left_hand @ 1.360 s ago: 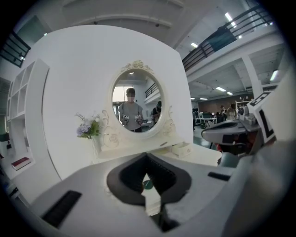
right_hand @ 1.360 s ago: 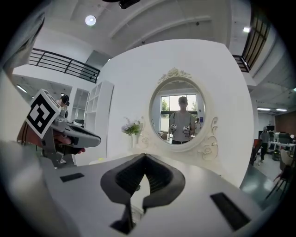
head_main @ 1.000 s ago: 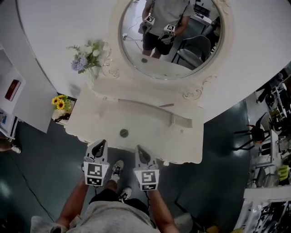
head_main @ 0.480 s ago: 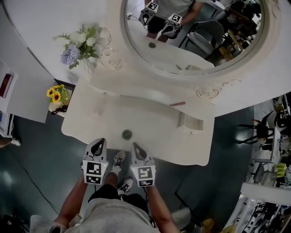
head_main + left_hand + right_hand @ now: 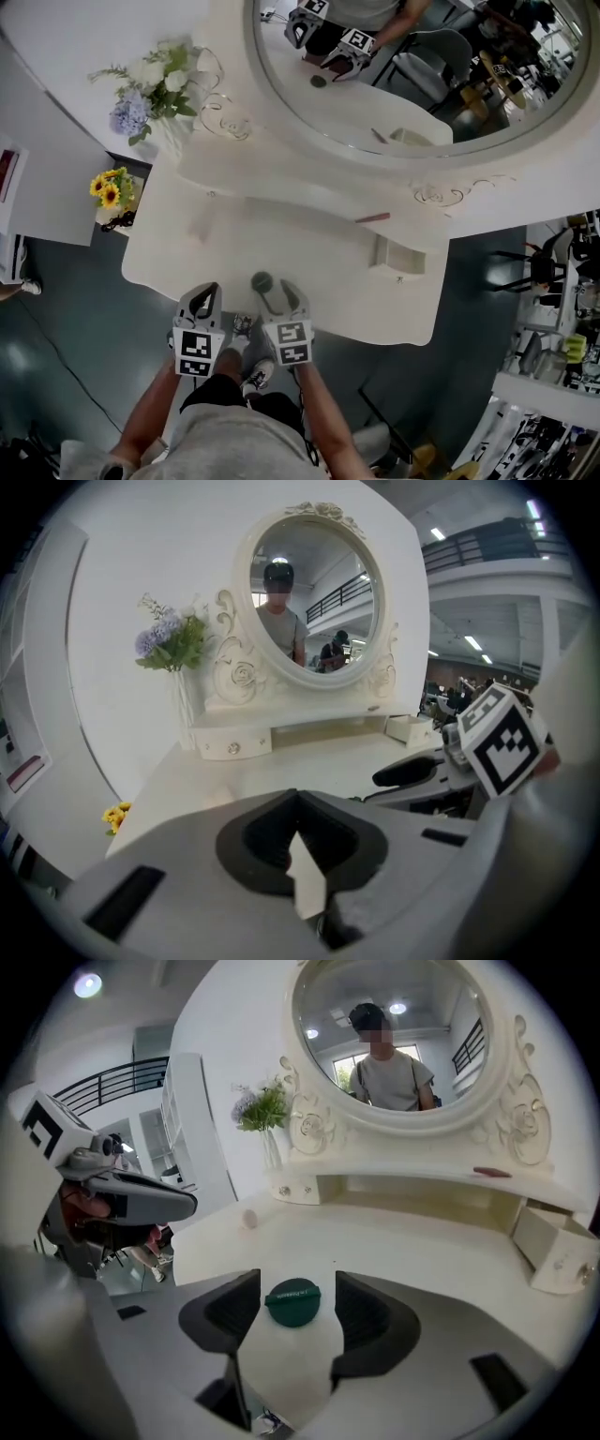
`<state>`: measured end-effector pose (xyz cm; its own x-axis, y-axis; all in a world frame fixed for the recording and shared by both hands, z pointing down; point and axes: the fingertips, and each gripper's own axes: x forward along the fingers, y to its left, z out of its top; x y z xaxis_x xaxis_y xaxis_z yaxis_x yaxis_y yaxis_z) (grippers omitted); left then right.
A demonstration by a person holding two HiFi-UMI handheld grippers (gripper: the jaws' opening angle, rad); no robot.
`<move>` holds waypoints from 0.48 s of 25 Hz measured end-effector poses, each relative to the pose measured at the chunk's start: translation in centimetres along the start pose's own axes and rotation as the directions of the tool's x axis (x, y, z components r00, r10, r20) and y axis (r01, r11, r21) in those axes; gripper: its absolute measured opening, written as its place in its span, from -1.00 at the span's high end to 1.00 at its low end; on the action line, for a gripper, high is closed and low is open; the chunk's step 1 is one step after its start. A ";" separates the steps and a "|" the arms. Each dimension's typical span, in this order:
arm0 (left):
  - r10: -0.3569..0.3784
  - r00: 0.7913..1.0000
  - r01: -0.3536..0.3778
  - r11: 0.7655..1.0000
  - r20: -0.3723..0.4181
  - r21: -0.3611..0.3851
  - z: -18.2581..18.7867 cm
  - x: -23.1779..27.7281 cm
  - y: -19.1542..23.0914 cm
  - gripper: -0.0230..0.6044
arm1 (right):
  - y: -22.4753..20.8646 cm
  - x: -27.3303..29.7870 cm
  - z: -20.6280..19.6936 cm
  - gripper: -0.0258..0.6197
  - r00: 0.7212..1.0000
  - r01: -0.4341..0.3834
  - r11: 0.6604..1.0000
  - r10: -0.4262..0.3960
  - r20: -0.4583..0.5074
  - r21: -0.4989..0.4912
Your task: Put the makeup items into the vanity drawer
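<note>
- Reaching for the green compact (image 5: 292, 1301): it lies flat on the vanity top (image 5: 319, 272) near the front edge, at 11 o'clock of my right gripper (image 5: 280, 300) in the head view.
- Right gripper: its jaws have just been opening and now stand released. The compact shows in the gap ahead of them, and neither pad touches it.
- Left gripper (image 5: 298, 844): clenched on nothing, short of the front edge at 9 o'clock of the right one.
- Procedure, as I judge it: advance until the pads flank the compact's rim at 3 and 9 o'clock. Keep the tips low against the top, then close squarely across the widest part.
- Caution: the disc is thin and low, so a high grip will likely ride over the lid and slip.
- Destination: the small open drawer (image 5: 401, 258), at 3 o'clock of the compact in the head view.
- Remaining items: a pink pencil (image 5: 372, 217) on the shelf at 2 o'clock of the compact. A small pale item (image 5: 249, 1218) lies at 11 o'clock of the compact in the right gripper view; I cannot identify it.
</note>
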<state>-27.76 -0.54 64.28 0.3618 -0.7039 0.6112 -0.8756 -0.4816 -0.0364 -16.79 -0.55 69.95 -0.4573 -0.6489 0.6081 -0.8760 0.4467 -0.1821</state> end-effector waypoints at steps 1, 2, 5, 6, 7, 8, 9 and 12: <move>-0.001 1.000 0.001 1.000 -0.004 -0.001 0.0 0.2 0.1 0.93 | -0.2 0.5 -0.2 0.17 1.000 0.002 1.000 -0.002 -0.016 -0.002; -0.001 1.000 0.001 1.000 -0.007 -0.004 0.0 0.4 0.2 0.93 | -0.4 0.9 -0.4 0.17 0.999 0.002 1.000 -0.002 -0.032 -0.002; -0.001 1.000 0.001 1.000 -0.009 -0.009 0.1 0.9 0.5 0.93 | -0.9 2.2 -1.1 0.17 0.997 -0.004 1.000 0.005 -0.082 0.005; 0.000 1.000 0.000 1.000 -0.011 -0.008 0.2 1.1 0.7 0.93 | -0.9 2.6 -1.3 0.17 0.995 -0.007 1.000 0.007 -0.098 0.005; 0.001 1.000 -0.001 1.000 -0.012 -0.009 0.2 1.2 0.8 0.93 | -1.0 2.8 -1.5 0.17 0.993 -0.008 1.000 0.008 -0.114 0.004; 0.001 1.000 -0.001 1.000 -0.014 -0.011 0.2 1.4 0.9 0.93 | -1.0 3.0 -1.8 0.17 0.991 -0.008 1.000 0.008 -0.131 0.000; 0.001 1.000 -0.002 1.000 -0.016 -0.014 0.2 1.5 1.1 0.93 | -0.9 3.1 -2.1 0.17 0.989 -0.008 1.000 0.007 -0.149 -0.007; -0.002 1.000 0.001 1.000 -0.022 -0.026 0.2 1.8 1.5 0.93 | -0.6 3.4 -2.6 0.20 0.983 -0.015 0.999 0.008 -0.183 -0.038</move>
<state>-28.33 -2.60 65.23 0.3563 -0.6911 0.6288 -0.8831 -0.4689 -0.0150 -17.41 -1.45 74.18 -0.4280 -0.5217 0.7380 -0.8628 0.4790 -0.1618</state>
